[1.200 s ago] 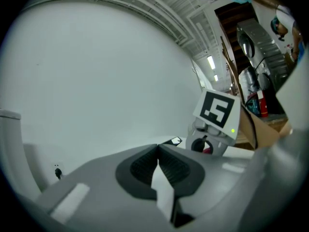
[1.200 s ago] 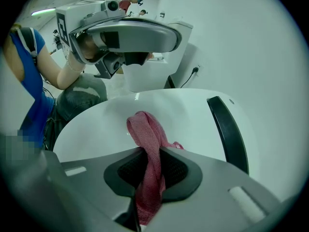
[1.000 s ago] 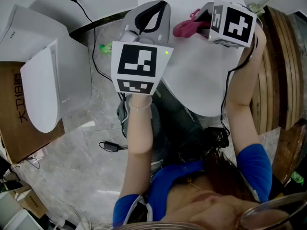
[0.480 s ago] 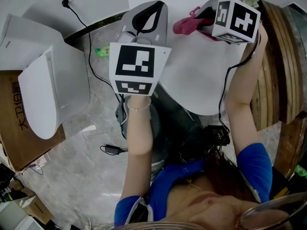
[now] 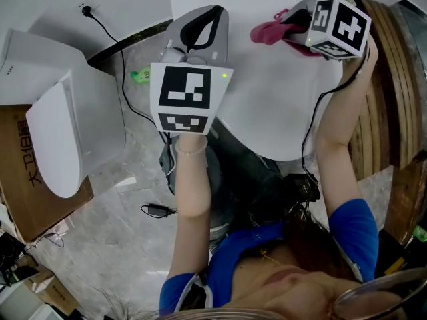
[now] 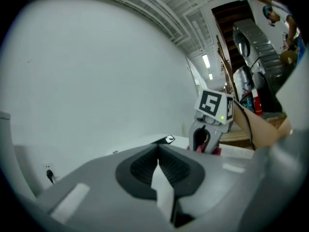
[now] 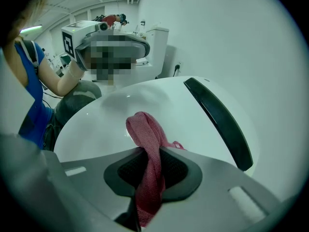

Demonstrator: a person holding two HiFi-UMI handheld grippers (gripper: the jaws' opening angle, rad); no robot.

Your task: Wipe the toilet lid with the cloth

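Right gripper view | right gripper [image 7: 150, 164] clamped on cloth [image 7: 144, 129], low over toilet lid [image 7: 101, 115] for wiping; left gripper [image 6: 158, 166] closed, empty, held clear

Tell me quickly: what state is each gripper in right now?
Left gripper: shut, nothing between its jaws.
Right gripper: shut on the pink cloth.

The right tool [image 7: 147, 175] pinches a pink cloth [image 7: 147, 144] over the toilet lid [image 7: 120, 120].
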